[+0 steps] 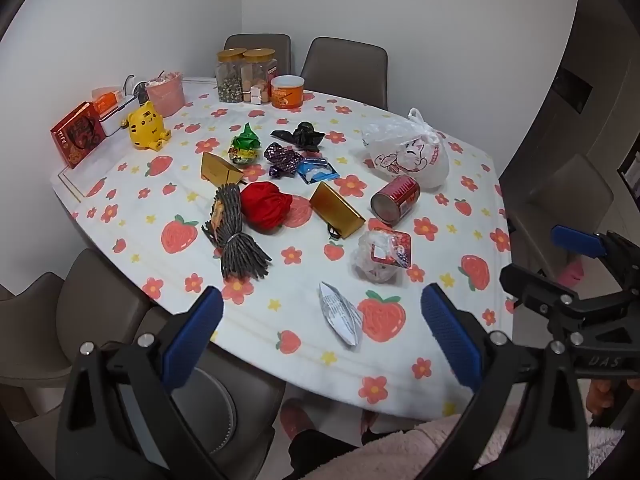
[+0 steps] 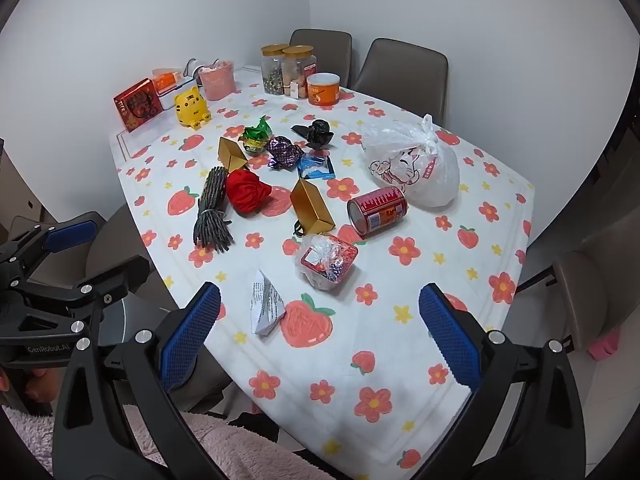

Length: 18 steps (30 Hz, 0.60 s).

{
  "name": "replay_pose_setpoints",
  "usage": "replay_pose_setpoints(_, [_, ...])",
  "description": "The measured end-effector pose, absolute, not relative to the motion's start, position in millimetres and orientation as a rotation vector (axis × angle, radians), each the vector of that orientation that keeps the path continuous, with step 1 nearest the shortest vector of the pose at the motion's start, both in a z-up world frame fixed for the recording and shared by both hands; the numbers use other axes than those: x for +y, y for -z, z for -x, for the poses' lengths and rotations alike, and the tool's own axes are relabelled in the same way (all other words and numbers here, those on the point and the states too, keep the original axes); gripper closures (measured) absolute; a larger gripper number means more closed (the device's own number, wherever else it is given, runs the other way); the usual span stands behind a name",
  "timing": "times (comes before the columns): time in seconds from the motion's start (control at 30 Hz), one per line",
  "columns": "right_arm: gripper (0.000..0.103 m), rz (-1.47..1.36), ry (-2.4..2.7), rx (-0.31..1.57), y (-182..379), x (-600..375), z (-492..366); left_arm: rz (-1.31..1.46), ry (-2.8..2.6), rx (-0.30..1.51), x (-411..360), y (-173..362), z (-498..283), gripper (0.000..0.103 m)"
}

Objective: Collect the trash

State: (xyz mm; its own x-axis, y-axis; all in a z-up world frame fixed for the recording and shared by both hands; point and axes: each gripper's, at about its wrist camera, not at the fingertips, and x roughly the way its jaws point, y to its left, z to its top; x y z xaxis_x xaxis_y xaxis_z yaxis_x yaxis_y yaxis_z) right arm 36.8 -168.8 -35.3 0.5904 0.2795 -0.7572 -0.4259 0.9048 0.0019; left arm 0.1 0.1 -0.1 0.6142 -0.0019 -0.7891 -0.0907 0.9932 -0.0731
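Observation:
Trash lies across the strawberry tablecloth (image 1: 448, 340): a folded white paper (image 1: 340, 314) (image 2: 266, 306) nearest me, a crumpled clear wrapper with a red label (image 1: 380, 254) (image 2: 326, 260), a red can on its side (image 1: 395, 199) (image 2: 377, 211), two gold boxes (image 1: 336, 210) (image 1: 221, 168), a red cloth ball (image 1: 264, 206), a grey cord bundle (image 1: 234, 236), foil wrappers (image 1: 282, 160) and a tied white plastic bag (image 1: 408, 156) (image 2: 412, 168). My left gripper (image 1: 322, 340) is open and empty above the table's near edge. My right gripper (image 2: 320, 340) is open and empty, also at the near edge.
Jars (image 1: 244, 76), a red tub (image 1: 287, 92), a yellow cat figure (image 1: 149, 124), a red box (image 1: 78, 134) and a pink container (image 1: 166, 96) stand at the back. Brown chairs (image 1: 344, 68) surround the table. A round grey bin (image 1: 208, 412) sits below left.

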Motion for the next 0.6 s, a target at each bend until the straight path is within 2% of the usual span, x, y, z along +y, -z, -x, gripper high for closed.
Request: replay_pose_setpoints(0.6, [0.007, 0.189, -0.413, 0.845, 35.0, -168.0, -37.3, 0.116, -0.048, 0.911, 0.3, 0.2, -0.2, 0.004])
